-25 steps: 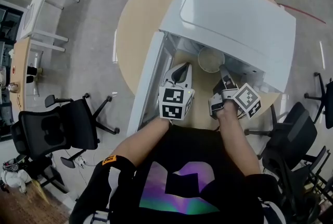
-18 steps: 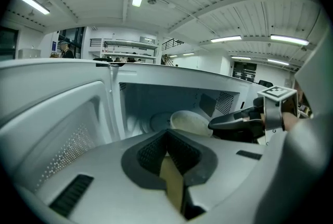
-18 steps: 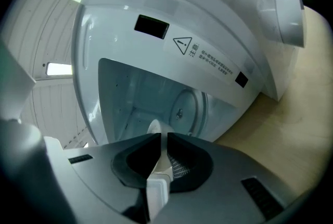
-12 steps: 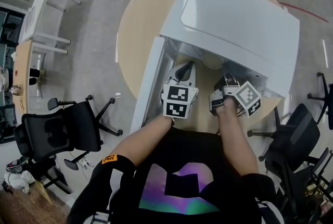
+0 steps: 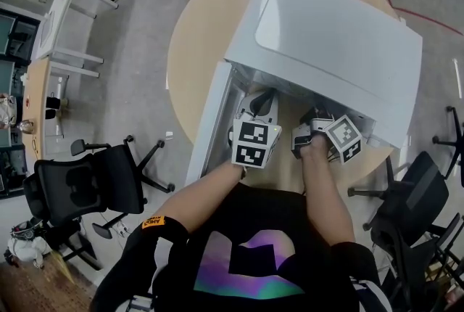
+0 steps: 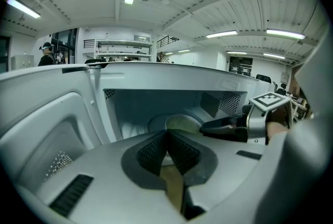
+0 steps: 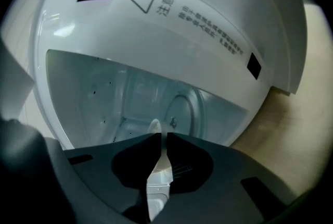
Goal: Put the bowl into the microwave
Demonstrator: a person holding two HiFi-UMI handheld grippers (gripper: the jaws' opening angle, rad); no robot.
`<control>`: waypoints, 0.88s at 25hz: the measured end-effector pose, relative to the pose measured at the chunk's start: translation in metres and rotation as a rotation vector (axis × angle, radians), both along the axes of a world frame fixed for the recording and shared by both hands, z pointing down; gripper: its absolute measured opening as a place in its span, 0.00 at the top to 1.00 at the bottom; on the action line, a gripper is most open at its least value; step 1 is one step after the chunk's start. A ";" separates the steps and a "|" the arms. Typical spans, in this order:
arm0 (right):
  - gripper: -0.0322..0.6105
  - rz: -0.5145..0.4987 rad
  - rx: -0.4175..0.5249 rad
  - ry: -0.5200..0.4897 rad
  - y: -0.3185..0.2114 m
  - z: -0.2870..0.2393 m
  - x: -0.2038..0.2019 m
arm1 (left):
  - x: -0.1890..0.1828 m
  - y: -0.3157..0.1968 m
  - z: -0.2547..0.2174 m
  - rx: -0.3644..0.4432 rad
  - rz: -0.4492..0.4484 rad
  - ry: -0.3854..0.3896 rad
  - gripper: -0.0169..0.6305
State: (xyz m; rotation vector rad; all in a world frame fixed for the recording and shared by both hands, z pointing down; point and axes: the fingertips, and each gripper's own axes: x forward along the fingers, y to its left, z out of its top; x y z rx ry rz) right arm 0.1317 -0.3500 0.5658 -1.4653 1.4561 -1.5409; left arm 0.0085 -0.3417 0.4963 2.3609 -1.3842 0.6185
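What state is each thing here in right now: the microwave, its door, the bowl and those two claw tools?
Microwave: standing on the round table, its inside exposed.
Door: wide open, out to the left.
Bowl: upright inside the microwave, gripped at its rim.
Right gripper: shut on the bowl's rim, reaching into the microwave.
Left gripper: shut, holding nothing, at the opening.

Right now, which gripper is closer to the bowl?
Right. The right gripper is shut on the bowl inside the microwave; the left gripper hangs apart from it at the opening.
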 end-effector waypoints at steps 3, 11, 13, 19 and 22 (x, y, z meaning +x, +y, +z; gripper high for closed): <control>0.87 0.015 -0.002 -0.003 0.003 0.003 0.001 | 0.003 0.004 -0.001 0.002 0.007 -0.002 0.90; 0.87 0.026 -0.023 0.000 -0.006 0.016 0.004 | 0.007 -0.002 0.006 -0.012 0.010 -0.006 0.90; 0.87 0.029 -0.019 0.002 -0.007 0.016 0.003 | 0.006 -0.001 0.008 -0.022 0.003 -0.003 0.90; 0.87 0.045 -0.006 0.021 -0.012 0.015 0.005 | 0.003 -0.001 0.008 -0.023 -0.013 -0.003 0.90; 0.87 0.060 -0.005 0.036 -0.015 0.016 0.005 | 0.001 -0.003 0.008 -0.021 -0.016 -0.003 0.90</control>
